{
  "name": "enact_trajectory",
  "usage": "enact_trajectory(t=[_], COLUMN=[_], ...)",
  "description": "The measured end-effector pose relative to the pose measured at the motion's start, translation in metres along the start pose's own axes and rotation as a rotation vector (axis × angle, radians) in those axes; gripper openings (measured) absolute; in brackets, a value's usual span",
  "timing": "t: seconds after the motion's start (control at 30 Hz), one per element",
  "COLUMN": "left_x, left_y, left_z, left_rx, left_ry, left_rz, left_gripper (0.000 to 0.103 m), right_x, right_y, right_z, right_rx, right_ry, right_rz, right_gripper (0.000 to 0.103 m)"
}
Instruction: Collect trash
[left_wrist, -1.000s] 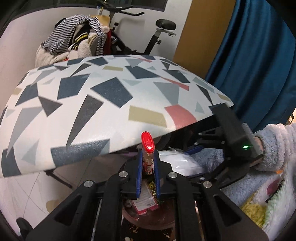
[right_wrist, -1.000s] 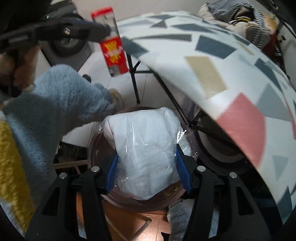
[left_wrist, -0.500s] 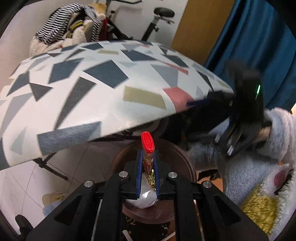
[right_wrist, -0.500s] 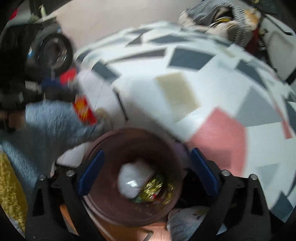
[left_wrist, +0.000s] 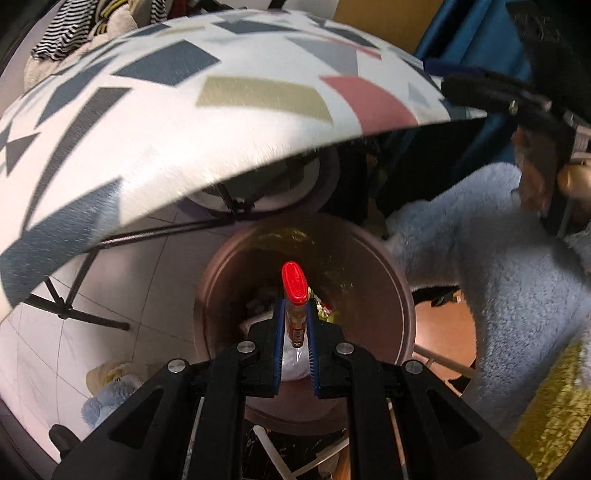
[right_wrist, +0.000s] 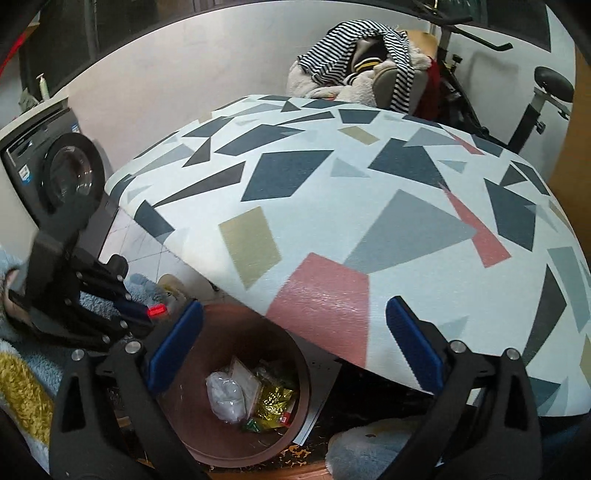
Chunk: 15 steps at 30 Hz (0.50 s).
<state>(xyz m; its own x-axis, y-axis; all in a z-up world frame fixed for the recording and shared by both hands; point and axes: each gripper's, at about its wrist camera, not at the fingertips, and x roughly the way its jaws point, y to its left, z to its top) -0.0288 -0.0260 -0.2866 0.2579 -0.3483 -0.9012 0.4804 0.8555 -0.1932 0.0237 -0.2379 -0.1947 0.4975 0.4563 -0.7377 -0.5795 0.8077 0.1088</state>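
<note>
Tube (left_wrist: 294, 295) | red cap forward | lengthwise in left gripper (left_wrist: 294, 328) jaws | above bin (left_wrist: 384, 266)

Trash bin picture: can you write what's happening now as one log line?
left gripper: shut on red-capped tube, above brown bin | right gripper: just opened, empty | white bag: in bin

Both grippers are black, angular frames with triangular cut-outs, silver screws and ribbed blue pads (right_wrist: 176, 345). The left gripper (left_wrist: 295, 325) shows likewise. The sleeve (left_wrist: 498, 295) is fluffy pale blue with yellow patches.
</note>
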Motion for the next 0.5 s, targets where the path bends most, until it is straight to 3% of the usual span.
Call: enact_trajectory(t=[0.1,0.13,0.17,0.23,0.37,0.5], left_x=[0.0,-0.001,-0.005,-0.012,-0.038,-0.07], left_y=[-0.001,-0.001,0.0,0.0,0.009,0.017], left_z=[0.0,0.0,0.001,0.004,0.015,0.028], left_rx=[0.009,0.011,0.009,-0.001,-0.029,-0.057], left_ry=[-0.004,-0.013,-0.032,-0.06,-0.166,-0.274], left_rz=[0.003,0.013,0.027,0.047,0.158,0.259], left_gripper=[0.021,0.039,0.05,0.059,0.083,0.092], right_x=[-0.001,-0.001,-0.003,-0.003,-0.007,-0.015], right_y=[-0.003,-0.003,-0.006,-0.006,-0.011,-0.016], right_z=[-0.001,-0.001,0.0,0.0,0.004,0.012], right_rx=[0.003,0.004,0.011,0.021,0.051,0.066], right_ry=[-0.004,-0.006,-0.01,-0.014,-0.035,-0.056], right_rz=[-0.013,-0.017,-0.027,-0.038,-0.064,-0.085], right_gripper=[0.097,0.097,0.097,0.097,0.097,0.097])
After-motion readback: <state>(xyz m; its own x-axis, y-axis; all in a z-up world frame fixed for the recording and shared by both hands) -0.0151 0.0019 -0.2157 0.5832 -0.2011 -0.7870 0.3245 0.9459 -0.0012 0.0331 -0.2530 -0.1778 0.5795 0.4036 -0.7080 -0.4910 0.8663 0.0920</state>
